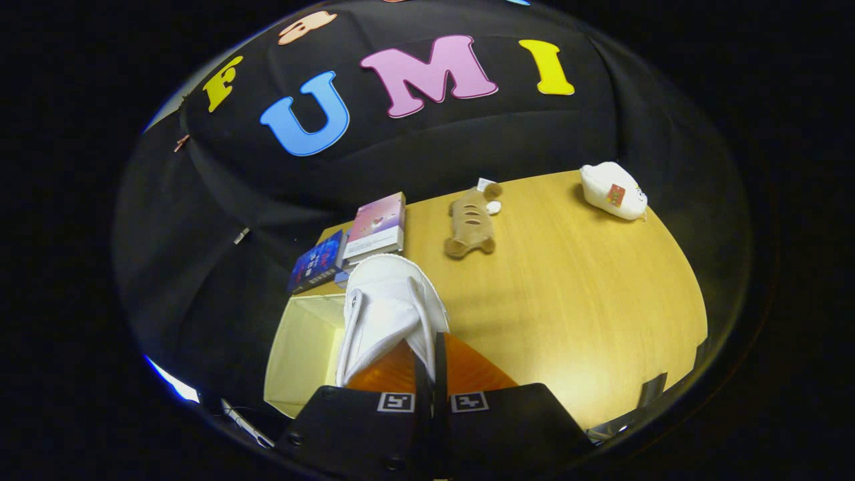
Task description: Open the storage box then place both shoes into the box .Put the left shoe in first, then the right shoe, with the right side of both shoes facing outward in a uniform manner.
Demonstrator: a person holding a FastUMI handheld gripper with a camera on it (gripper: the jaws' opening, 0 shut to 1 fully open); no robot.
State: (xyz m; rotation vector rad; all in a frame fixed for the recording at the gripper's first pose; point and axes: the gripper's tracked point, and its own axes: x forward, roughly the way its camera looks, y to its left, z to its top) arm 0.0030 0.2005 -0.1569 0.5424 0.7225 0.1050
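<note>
One white canvas shoe point(391, 310) hangs in my grip, my two fingers point(409, 374) pinched nearly together on the edge of its opening, so I am clenched on it. It rises just ahead of me, its orange lining showing between my fingers. Just beside it, on its far side from the bare tabletop, sits the pale cream fabric storage box point(304, 347), open at the top. Beyond lies the yellow wooden table point(588, 300) with a pink-covered book point(377, 227) stacked by a dark blue book point(317, 262), a brown plush toy point(471, 224), and, well apart, a white soft pouch point(613, 190).
</note>
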